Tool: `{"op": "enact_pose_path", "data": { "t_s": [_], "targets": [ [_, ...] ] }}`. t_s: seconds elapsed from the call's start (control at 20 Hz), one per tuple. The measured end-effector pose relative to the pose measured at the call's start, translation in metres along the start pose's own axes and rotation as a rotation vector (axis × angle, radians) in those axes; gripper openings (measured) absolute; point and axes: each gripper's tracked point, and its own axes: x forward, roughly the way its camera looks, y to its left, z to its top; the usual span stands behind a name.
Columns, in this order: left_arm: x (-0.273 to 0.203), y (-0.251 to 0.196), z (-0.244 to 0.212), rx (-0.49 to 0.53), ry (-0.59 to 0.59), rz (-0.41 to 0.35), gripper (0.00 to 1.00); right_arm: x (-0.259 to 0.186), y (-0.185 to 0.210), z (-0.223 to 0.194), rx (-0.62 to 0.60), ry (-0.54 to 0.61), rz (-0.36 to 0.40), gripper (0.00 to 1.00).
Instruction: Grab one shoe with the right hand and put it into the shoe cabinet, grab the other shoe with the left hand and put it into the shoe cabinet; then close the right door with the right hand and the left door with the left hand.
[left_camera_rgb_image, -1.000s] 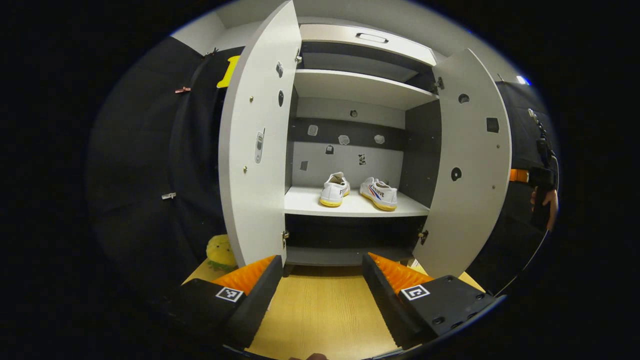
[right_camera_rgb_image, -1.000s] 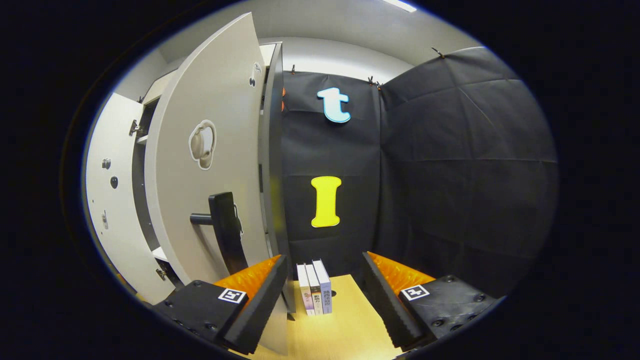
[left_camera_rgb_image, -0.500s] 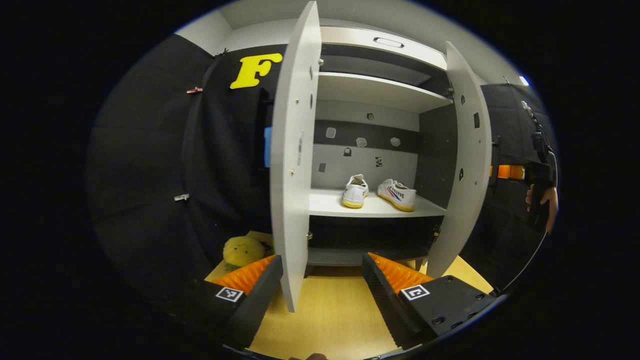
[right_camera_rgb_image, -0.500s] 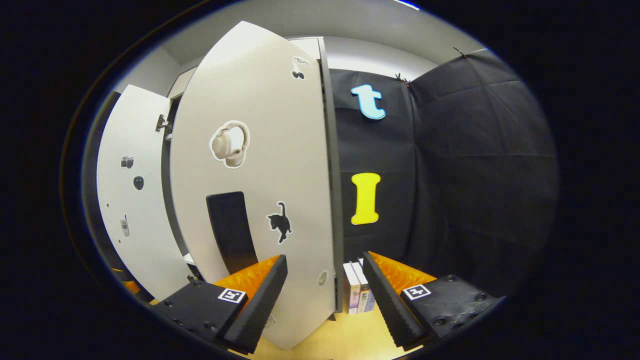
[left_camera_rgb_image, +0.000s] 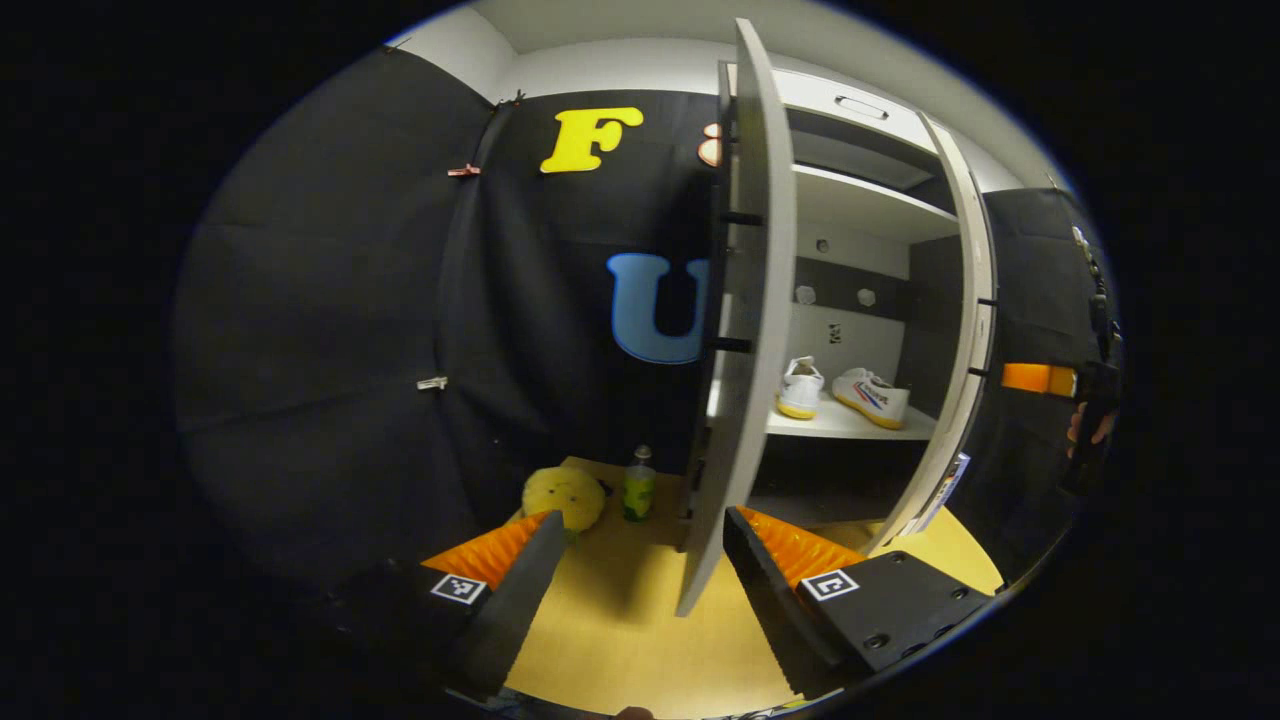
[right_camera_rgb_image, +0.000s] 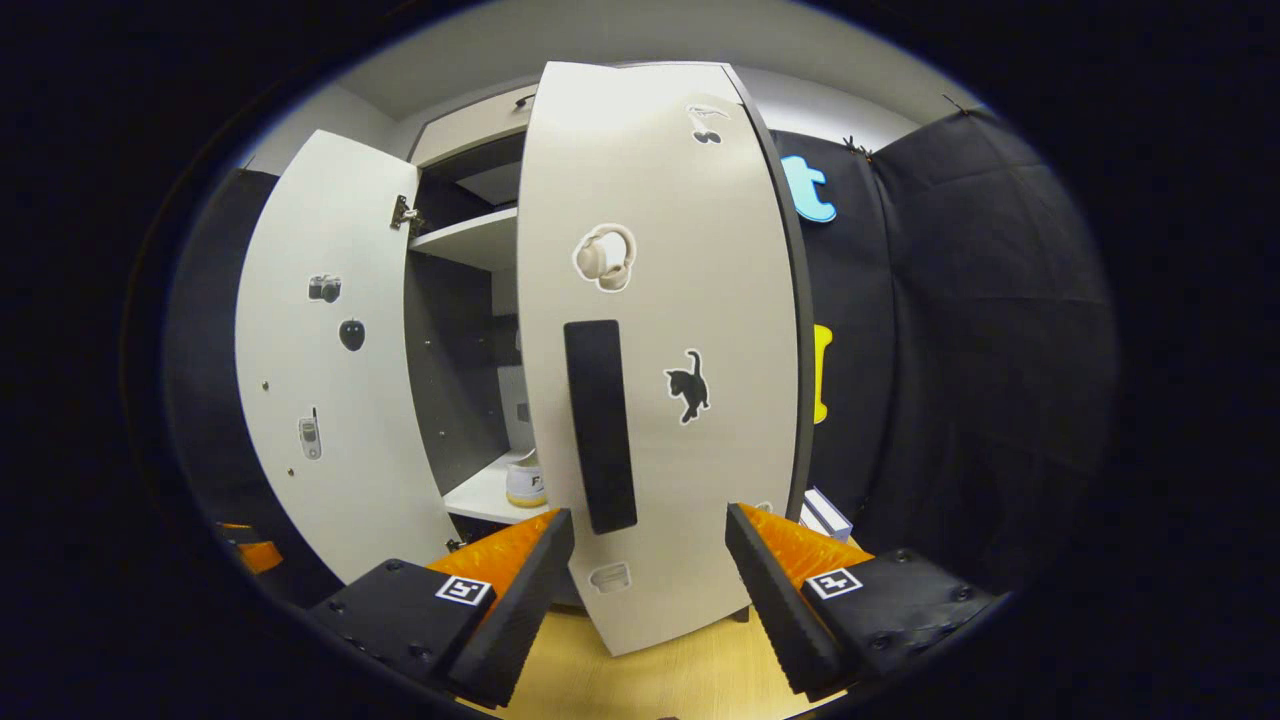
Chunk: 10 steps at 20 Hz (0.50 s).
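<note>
Your left gripper (left_camera_rgb_image: 640, 590) is open; left door (left_camera_rgb_image: 735, 330) edge-on at 12 o'clock. Two shoes (left_camera_rgb_image: 845, 392) on the cabinet shelf (left_camera_rgb_image: 850, 428) at 1 o'clock. Bottle (left_camera_rgb_image: 638, 486) and yellow plush toy (left_camera_rgb_image: 563, 496) at 11 o'clock.

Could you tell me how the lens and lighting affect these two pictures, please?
Left gripper view: fisheye bows the white left cabinet door; the pale wooden floor is shadowed beneath it. Right gripper view: the white right cabinet door bulges, brightest at its top.
</note>
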Motion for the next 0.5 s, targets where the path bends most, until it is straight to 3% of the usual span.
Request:
{"op": "enact_pose_path", "data": {
  "t_s": [0.2,0.5],
  "targets": [
    [0.01,0.037,0.018,0.013,-0.013,0.023,0.95,-0.025,0.006,-0.026,0.014,0.03,-0.053,0.98],
    [0.044,0.051,0.079,0.025,-0.087,-0.036,0.95,-0.056,0.02,-0.035,0.015,0.003,-0.112,0.98]
  ]
}}
